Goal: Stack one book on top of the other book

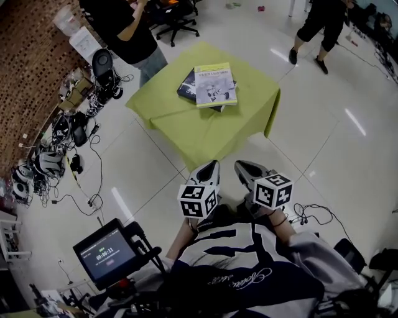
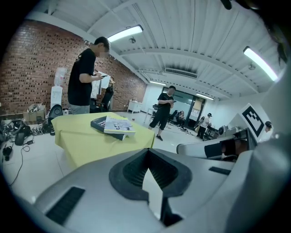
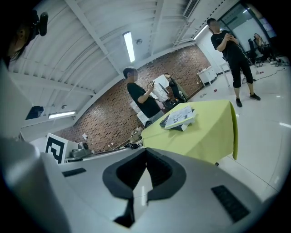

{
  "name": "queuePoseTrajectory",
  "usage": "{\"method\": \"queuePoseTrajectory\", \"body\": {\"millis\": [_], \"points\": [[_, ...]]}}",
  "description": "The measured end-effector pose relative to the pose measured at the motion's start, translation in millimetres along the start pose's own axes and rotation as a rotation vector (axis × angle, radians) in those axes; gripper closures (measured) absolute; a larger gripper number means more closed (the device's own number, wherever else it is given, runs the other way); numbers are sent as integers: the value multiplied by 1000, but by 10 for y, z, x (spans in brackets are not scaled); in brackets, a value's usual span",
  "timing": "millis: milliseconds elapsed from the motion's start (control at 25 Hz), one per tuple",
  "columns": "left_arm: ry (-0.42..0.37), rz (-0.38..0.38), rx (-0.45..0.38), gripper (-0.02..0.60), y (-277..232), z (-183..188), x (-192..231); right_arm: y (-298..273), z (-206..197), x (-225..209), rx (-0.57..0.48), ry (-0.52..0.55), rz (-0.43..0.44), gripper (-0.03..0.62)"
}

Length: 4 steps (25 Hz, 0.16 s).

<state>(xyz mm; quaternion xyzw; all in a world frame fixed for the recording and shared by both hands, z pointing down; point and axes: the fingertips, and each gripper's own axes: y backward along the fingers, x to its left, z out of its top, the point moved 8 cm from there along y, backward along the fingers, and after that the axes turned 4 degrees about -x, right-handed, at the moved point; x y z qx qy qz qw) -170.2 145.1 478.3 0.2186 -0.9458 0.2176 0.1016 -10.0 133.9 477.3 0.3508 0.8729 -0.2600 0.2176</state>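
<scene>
Book (image 1: 215, 85) lay atop other book (image 1: 187, 86) on far tabletop (image 1: 205, 133); left gripper (image 1: 211, 166) and right gripper (image 1: 242, 168) both pressed together, empty.

Glossy white tile floor (image 1: 323, 143) across most of the head view, streaked with lamp reflections. Red brick wall (image 1: 31, 68) at the upper left, with a tangle of cables and gear (image 1: 56, 155) heaped along its foot. Black office chair (image 1: 177, 18) at the top centre. Square counter (image 1: 205, 127) under a yellow-green cloth, mid-floor. Small screen (image 1: 107, 253) on a stand at the lower left. White beamed ceiling (image 2: 182, 41) with long tube lights (image 2: 125, 32) in the left gripper view.
</scene>
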Motion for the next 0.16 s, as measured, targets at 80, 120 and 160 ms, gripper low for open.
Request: {"method": "queuePoseTrajectory", "body": {"millis": [80, 120, 160], "points": [[0, 2, -2, 578, 3, 1, 11, -1, -3, -3, -1, -1, -1, 606], [1, 3, -3, 578, 5, 2, 14, -1, -5, -5, -1, -1, -2, 605], [1, 4, -3, 578, 6, 3, 17, -1, -5, -7, -1, -1, -2, 606]]}}
